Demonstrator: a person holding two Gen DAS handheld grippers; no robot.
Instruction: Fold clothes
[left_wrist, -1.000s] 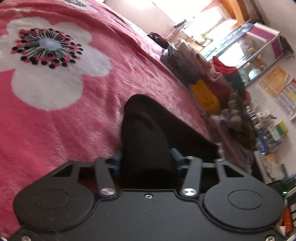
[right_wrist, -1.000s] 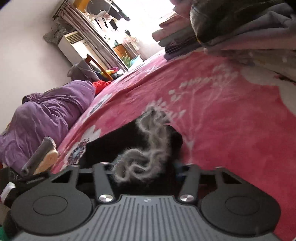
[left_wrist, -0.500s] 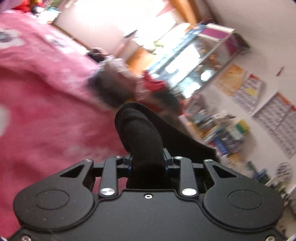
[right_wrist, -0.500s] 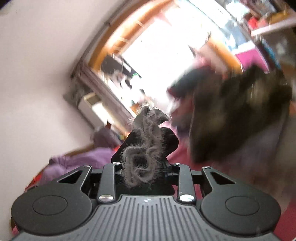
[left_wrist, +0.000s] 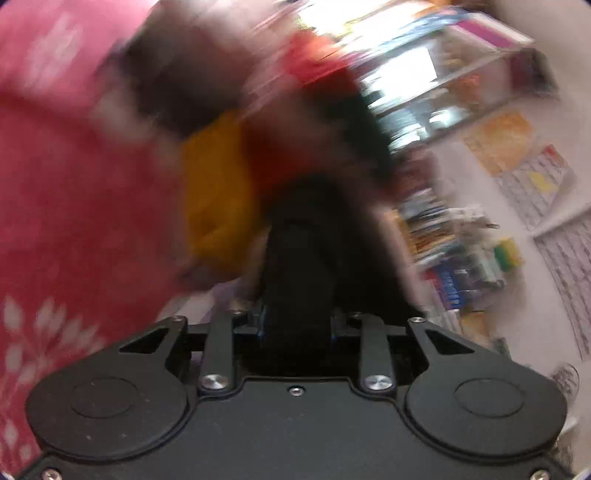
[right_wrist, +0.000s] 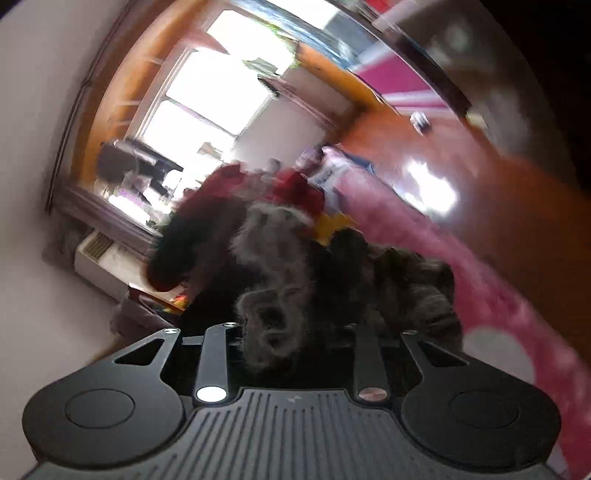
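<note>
In the left wrist view a pink blanket (left_wrist: 74, 221) with white leaf prints fills the left side; past it lies a blurred pile of clothes (left_wrist: 221, 184), yellow, dark and red, and on the far right stand shelves (left_wrist: 461, 240) with papers pinned to the wall. The black garment (left_wrist: 299, 258) is plain, matte and thick, bunched into a narrow roll that rises straight out from between the fingers of the left gripper (left_wrist: 295, 325), whose jaws are pressed together on it; the cloth stands clear of the blanket, lifted in the air, with the gripper tilted up toward the pile and shelves. In the right wrist view a bright window (right_wrist: 207, 92) with an orange frame sits upper left, a white heater (right_wrist: 107, 258) below it. The same black garment (right_wrist: 332, 288) here shows a curly grey fur trim (right_wrist: 273, 280) draped over its gathered edge. The right gripper (right_wrist: 291, 332) clamps this furry edge, jaws drawn in on the cloth, pointing upward and away from the blanket (right_wrist: 498, 332), which runs along the right side below an orange blur
</note>
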